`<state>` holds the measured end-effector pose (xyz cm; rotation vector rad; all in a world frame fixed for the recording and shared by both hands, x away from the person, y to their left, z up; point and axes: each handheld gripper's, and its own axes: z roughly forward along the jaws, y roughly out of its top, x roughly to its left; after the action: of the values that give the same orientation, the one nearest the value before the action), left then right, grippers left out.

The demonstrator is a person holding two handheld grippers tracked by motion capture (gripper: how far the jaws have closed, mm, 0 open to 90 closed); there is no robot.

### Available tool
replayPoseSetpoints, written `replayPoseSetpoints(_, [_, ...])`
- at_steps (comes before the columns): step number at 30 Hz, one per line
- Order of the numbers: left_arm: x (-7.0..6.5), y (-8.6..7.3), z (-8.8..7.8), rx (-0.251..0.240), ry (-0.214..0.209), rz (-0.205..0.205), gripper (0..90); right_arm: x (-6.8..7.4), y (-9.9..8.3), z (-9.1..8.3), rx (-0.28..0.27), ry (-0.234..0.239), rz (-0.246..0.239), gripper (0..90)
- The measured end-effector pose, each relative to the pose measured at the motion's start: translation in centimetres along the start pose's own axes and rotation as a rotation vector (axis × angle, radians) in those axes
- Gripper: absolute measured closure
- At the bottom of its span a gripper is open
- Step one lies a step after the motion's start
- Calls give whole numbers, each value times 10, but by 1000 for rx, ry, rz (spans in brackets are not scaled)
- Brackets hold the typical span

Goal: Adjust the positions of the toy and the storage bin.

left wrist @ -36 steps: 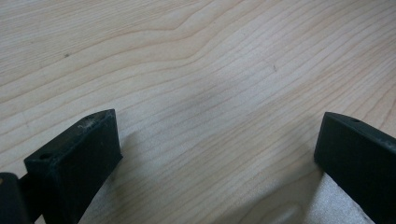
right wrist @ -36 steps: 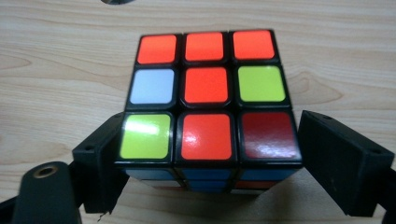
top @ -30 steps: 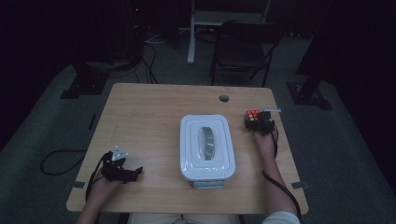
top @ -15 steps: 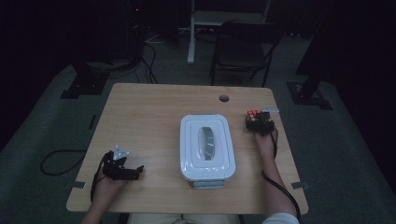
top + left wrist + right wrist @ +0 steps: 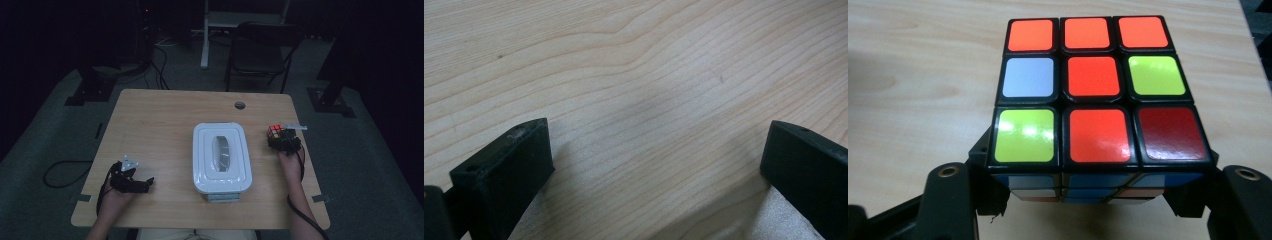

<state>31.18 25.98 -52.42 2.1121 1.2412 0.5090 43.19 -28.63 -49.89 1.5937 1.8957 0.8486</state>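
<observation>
The high view was dim: the pale wooden worktop (image 5: pixel 165 130) was the one lit area, and the floor and room fell to near black toward twelve, three and nine o'clock. Both gripper views were far brighter. In the left gripper view, soft grey shadows pooled beside the black jaws at six o'clock, whose near ends were blurred. In the right gripper view, the glossy multicoloured puzzle cube (image 5: pixel 1093 95) carried small white glare spots on its lower stickers.
</observation>
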Motion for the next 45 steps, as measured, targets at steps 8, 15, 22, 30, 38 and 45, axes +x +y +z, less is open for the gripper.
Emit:
replayPoseSetpoints(8, [0,0,0,0,0,0,10,1,-23,-36,-15,-12,9,336])
replayPoseSetpoints(15, [0,0,0,0,-1,1,11,-2,-48,-60,0,-52,24,336])
replayPoseSetpoints(22, [0,0,0,-1,0,0,11,-7,-74,-76,22,-73,49,336])
replayPoseSetpoints(30, [0,0,0,0,-1,1,11,-8,-95,-88,42,-85,63,336])
replayPoseSetpoints(38, [0,0,0,0,-1,1,11,-11,-111,-91,24,-67,86,335])
replayPoseSetpoints(45, [0,0,0,0,-1,2,11,-13,-107,-96,-6,-64,86,205])
